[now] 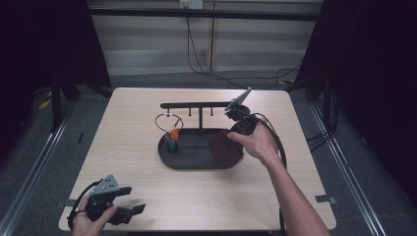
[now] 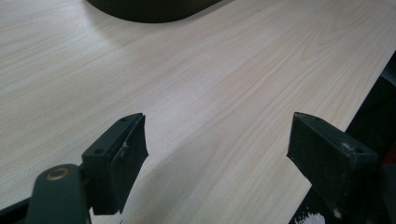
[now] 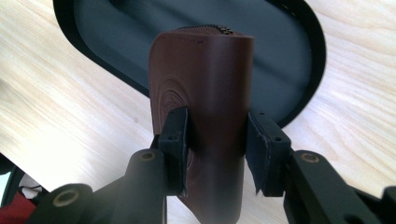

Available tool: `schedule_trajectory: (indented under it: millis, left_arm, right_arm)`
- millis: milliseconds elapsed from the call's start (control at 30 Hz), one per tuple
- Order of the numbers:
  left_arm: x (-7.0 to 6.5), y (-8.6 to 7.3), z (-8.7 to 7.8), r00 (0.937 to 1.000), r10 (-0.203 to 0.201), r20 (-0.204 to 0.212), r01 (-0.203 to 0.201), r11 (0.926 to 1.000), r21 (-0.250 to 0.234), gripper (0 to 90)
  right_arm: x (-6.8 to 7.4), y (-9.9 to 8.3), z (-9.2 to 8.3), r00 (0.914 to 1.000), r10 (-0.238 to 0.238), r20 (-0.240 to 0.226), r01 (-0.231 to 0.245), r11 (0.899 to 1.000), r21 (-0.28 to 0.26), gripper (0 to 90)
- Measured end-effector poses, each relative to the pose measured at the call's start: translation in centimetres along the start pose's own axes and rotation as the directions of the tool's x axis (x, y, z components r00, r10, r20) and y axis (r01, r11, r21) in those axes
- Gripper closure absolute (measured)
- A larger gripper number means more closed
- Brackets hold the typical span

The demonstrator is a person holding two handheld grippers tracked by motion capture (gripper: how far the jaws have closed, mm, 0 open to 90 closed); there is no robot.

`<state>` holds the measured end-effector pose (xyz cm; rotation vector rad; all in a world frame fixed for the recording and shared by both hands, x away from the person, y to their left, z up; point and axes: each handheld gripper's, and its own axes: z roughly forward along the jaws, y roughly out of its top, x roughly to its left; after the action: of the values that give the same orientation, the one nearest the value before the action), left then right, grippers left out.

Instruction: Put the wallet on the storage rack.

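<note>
Two pads of the right tool [image 3: 215, 140] pinch a brown pouch [image 3: 201, 88] at its sides, holding it just over the right end of the black tray [image 1: 189, 162], right of centre in the high view. The pick-up looks done; setting the pouch down in the tray and letting go seems left. The pouch is smooth brown leather, rounded, with a stamped ring pattern and a zip along its far edge. At the lower left of the high view, the left tool [image 1: 134, 199] rests on the tabletop [image 1: 133, 147], spread and empty.
</note>
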<state>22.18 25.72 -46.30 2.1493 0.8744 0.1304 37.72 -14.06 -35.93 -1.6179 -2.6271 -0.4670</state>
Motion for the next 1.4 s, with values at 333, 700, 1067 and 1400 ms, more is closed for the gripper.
schedule_trajectory:
  millis: [333,700,1067,1400]
  left_arm:
    - [0.0,0.0,0.1,1.0,0.005,-0.006,-0.005,1.0,0.0,19.4]
    - [-0.2,0.1,0.1,0.9999,0.016,0.004,-0.016,0.9999,0.006,19.4]
    - [-0.1,0.1,0.1,0.9999,0.012,0.003,-0.012,0.9999,0.004,19.4]
    - [-0.2,0.1,0.0,0.9998,0.017,0.006,-0.017,0.9998,0.006,19.4]
  right_arm:
    - [0.9,1.5,1.4,0.9999,-0.015,-0.001,0.015,1.0,0.003,61.9]
    - [1.5,2.7,2.0,0.9992,-0.035,0.021,0.035,0.999,0.015,61.8]
    - [1.7,3.5,3.5,0.9985,-0.035,0.043,0.034,0.999,0.02,61.5]
    - [1.6,3.8,4.3,0.9963,-0.045,0.072,0.045,0.999,0.012,61.2]
